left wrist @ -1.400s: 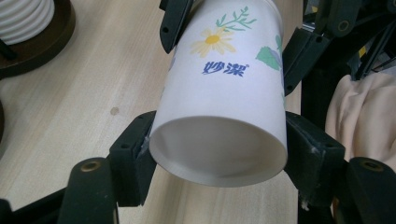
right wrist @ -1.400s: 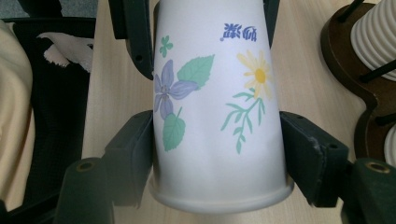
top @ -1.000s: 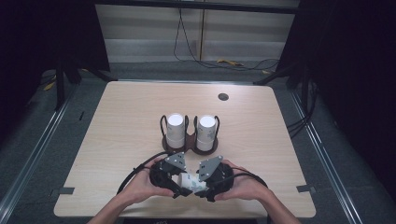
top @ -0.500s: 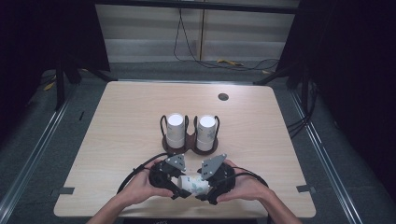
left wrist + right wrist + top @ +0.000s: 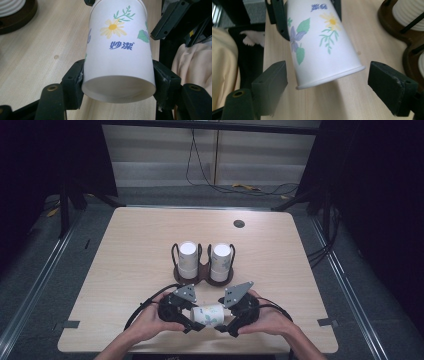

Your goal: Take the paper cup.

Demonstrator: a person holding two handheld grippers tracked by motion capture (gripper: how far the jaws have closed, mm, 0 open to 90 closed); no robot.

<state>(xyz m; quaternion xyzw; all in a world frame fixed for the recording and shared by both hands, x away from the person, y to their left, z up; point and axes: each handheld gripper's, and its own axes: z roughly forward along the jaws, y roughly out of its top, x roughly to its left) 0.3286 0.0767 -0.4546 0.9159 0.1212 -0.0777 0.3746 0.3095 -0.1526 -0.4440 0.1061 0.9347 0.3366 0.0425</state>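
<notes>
Worktop [image 5: 130,250]: pale wood; dark wooden cup rack [image 5: 202,272] mid-table.
Left hand-held gripper [image 5: 117,75]: clamped on white flowered paper cup [image 5: 209,314], held sideways at the near edge.
Right hand-held gripper [image 5: 327,77]: jaws just opened, flanking the rim untouched; withdraw straight.

surface: pale wood-grain top [image 5: 125,265] with rounded corners, standing on a grey floor [image 5: 45,270]
middle of surface: dark brown double holder [image 5: 202,274] standing directly on the wood, with a stack of white cups in each of its two wire-framed bays
far right of surface: small dark round disc [image 5: 239,224], well apart from the holder
near edge: two forearms come in over the near edge of the wood
wood detail: a small dark spot [image 5: 56,57] in the grain, seen in the left gripper view
</notes>
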